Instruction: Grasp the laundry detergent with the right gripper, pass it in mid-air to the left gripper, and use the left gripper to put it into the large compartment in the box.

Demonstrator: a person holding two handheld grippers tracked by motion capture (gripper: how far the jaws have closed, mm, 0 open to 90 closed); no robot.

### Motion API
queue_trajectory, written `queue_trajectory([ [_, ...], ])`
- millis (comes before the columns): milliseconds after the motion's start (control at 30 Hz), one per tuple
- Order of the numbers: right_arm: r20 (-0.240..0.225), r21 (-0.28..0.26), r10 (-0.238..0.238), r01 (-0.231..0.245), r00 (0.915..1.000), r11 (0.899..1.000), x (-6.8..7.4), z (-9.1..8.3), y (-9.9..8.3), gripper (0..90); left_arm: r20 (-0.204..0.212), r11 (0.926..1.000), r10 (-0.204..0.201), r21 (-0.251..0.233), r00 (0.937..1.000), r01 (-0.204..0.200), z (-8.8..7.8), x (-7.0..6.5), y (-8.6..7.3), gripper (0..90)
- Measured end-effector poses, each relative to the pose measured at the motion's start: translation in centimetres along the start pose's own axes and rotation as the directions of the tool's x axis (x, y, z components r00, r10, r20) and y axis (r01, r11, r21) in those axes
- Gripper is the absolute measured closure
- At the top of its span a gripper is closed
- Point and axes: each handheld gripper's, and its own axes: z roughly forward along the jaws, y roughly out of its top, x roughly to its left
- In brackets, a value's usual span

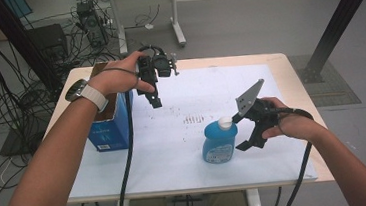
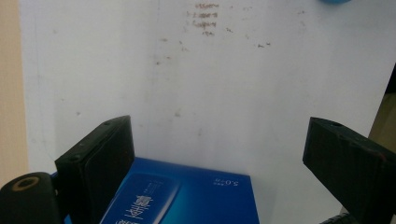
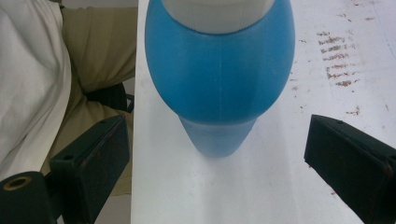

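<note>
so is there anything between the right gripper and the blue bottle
Nothing visible. The right gripper is open beside the blue bottle, and in the right gripper view only bare white table cover lies between its fingers and the bottle.

Two hand-held grippers, jaws spread.
Left gripper point(image 1: 154, 99) raised far left; right gripper point(image 1: 239, 130) low, near right, pointing left.

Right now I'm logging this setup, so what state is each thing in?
blue bottle: upright on the white sheet, white cap on, not gripped.
blue box: upright at the table's left edge, top open.
left gripper: open, empty, raised beside the box.
right gripper: open, next to the bottle.
</note>
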Motion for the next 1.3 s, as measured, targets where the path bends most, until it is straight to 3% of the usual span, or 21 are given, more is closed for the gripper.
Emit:
queue_trajectory([
  [1300, -0.001, 0.003, 0.003, -0.003, 1.0, 1.0, -0.17, 0.19, 0.15, 6.9, -0.003, 1.0, -0.005, -0.005, 1.0, 0.005, 0.08, 0.08, -0.2, 9.4],
])
